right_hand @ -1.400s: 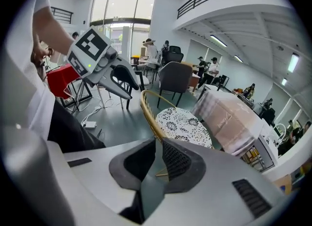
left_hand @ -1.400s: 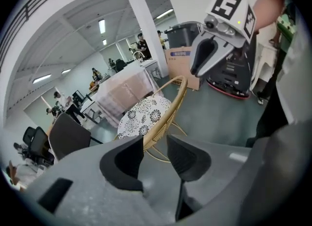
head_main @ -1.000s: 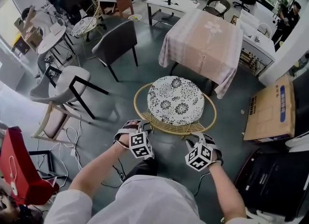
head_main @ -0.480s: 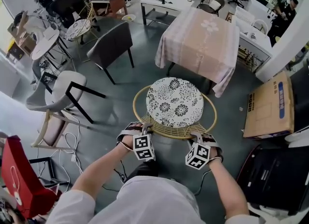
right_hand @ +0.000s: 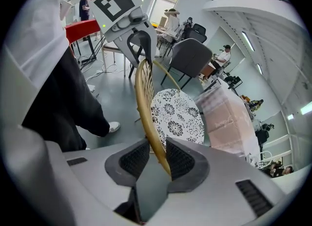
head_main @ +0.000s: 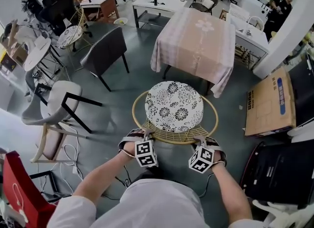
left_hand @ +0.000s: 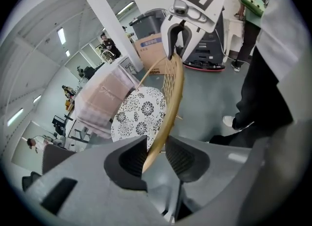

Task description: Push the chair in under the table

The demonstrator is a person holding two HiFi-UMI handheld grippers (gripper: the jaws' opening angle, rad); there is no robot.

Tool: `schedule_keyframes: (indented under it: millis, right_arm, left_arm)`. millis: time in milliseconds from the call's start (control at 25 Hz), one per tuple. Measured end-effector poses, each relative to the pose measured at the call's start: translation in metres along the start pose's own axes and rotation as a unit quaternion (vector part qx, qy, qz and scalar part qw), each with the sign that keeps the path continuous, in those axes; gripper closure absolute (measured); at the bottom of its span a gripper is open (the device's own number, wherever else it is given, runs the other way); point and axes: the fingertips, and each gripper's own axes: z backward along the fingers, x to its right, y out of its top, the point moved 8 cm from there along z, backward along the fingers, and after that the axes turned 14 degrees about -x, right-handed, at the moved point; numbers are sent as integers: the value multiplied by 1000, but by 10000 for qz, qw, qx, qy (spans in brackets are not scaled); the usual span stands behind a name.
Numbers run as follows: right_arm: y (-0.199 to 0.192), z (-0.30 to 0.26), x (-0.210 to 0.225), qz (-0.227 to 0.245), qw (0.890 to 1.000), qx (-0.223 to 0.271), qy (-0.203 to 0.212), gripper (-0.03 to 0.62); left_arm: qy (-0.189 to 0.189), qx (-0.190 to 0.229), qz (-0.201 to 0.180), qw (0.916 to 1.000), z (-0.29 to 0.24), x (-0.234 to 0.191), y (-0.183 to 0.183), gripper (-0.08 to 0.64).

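A round rattan chair with a flower-print cushion [head_main: 173, 106] stands just short of the table under a pink cloth [head_main: 195, 39]. Both grippers are at the near arc of its wooden rim [head_main: 172, 138]. My left gripper [head_main: 145, 134] straddles the rim [left_hand: 168, 101], its jaws closing. The rim lies against one pad [left_hand: 131, 158], with a gap at the other pad. My right gripper [head_main: 200, 141] is shut on the rim [right_hand: 146, 108], which runs between both pads [right_hand: 181, 160]. Each gripper view shows the other gripper on the rim: the right gripper [left_hand: 181, 34] and the left gripper [right_hand: 138, 42].
A dark grey chair [head_main: 103, 50] stands to the left of the table. A white chair [head_main: 56, 101] is nearer left. A cardboard box [head_main: 270, 101] and a black case [head_main: 279, 173] lie at the right. A red object [head_main: 17, 187] and cables sit at the lower left.
Both grippers have closed in on the near arc of the rim. The left jaws have narrowed round it. The head view has shifted a little; the chair stays short of the table.
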Motion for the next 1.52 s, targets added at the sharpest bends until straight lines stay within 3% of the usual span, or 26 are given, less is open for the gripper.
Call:
schedule_keyframes:
  millis: [560, 1520]
  right_arm:
    - [31, -8, 20, -757, 9969, -171, -162, 503]
    - [52, -30, 69, -1042, 9943, -139, -198, 505]
  left_arm:
    - [106, 13, -128, 9999, -19, -49, -13, 432]
    - [156, -268, -113, 9995, -53, -121, 3, 420]
